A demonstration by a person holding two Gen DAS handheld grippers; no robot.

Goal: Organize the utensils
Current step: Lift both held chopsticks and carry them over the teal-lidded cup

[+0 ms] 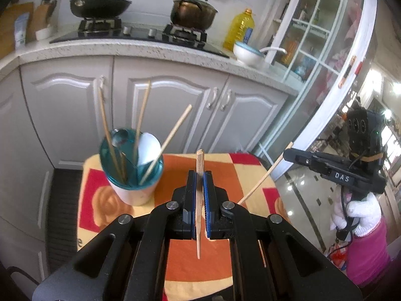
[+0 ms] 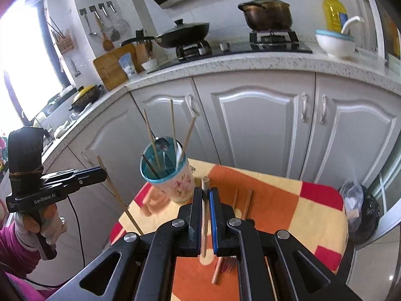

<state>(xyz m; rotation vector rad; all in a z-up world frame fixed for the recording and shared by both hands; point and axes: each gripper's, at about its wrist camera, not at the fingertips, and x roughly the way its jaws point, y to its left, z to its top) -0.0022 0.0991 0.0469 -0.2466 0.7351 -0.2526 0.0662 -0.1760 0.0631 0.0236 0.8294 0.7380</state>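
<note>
A white cup with a teal rim [image 1: 131,173] stands on the small table, also in the right wrist view [image 2: 170,178]. It holds several chopsticks, a metal spoon [image 1: 119,136] and a white spoon [image 1: 149,148]. My left gripper [image 1: 199,175] is shut on a wooden chopstick [image 1: 200,200], held upright to the right of the cup. My right gripper [image 2: 206,193] is shut on another chopstick [image 2: 204,215], just right of the cup. More chopsticks [image 2: 246,204] and a pink-handled utensil [image 2: 225,267] lie on the cloth.
The table has an orange, red and yellow cloth [image 2: 288,200]. White cabinets [image 2: 263,125] and a counter with stove, pans, a bowl [image 2: 334,42] and an oil bottle stand behind. A black bag [image 2: 361,213] sits on the floor to the right.
</note>
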